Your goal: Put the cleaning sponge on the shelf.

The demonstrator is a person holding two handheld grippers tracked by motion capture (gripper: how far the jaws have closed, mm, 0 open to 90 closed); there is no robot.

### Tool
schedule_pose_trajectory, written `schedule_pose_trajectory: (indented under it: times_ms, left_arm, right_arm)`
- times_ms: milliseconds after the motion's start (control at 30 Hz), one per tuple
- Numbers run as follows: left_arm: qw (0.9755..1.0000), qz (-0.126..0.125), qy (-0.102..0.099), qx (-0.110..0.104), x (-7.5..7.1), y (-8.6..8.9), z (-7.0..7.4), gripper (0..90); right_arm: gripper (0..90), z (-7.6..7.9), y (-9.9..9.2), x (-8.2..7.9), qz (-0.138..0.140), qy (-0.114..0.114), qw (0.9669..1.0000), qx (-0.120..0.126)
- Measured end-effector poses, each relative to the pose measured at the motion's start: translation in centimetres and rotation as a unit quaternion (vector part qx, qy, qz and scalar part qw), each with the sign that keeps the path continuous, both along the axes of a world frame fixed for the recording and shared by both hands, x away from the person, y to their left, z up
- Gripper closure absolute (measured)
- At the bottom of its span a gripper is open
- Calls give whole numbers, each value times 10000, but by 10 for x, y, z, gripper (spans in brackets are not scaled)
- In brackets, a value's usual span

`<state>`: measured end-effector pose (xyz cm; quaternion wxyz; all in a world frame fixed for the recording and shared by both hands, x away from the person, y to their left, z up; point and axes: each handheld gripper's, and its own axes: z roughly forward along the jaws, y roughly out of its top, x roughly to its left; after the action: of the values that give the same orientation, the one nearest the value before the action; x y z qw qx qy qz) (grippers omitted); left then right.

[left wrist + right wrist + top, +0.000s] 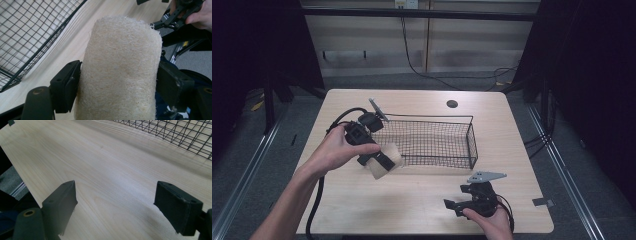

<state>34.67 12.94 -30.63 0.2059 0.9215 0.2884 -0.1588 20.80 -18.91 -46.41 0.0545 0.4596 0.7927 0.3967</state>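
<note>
The left gripper (384,162) holds a pale, fibrous loofah pad (384,161) clamped between its fingers (66,86), which press in on both flanks of it in the left gripper view; in the high view the pad hangs clear of the surface (412,200), just outside the near left corner of the black wire basket (432,142), so the likely aim is to lift it over the rim and set it inside; the right gripper (453,205) rests low at the near edge of the surface, well apart from the basket, its fingers (62,200) spread wide with bare wood between them, holding nothing

The chief risk is the basket's near wall: the pad sits about level with the top wire, though the high view is too flat to judge the clearance with confidence; if it travels sideways before it is high enough, its lower end could catch the rim and either drag the light basket across the surface or twist the pad in the grip; the pad is soft and springy, so a snag might lever it out from between the fingers; nothing steadies the basket, the other hand being well off; an early release over the rim could also leave the pad draped on the wire or tumbling back outside
</note>
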Motion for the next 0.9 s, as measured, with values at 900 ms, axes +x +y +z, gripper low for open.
schedule_pose_trajectory:
  times_ms: [900]
  left_arm:
    - [9919,1261,-121,96,35,0,6,250]
  right_arm:
    - [174,0,2,-1,47,-9,10000,-32]
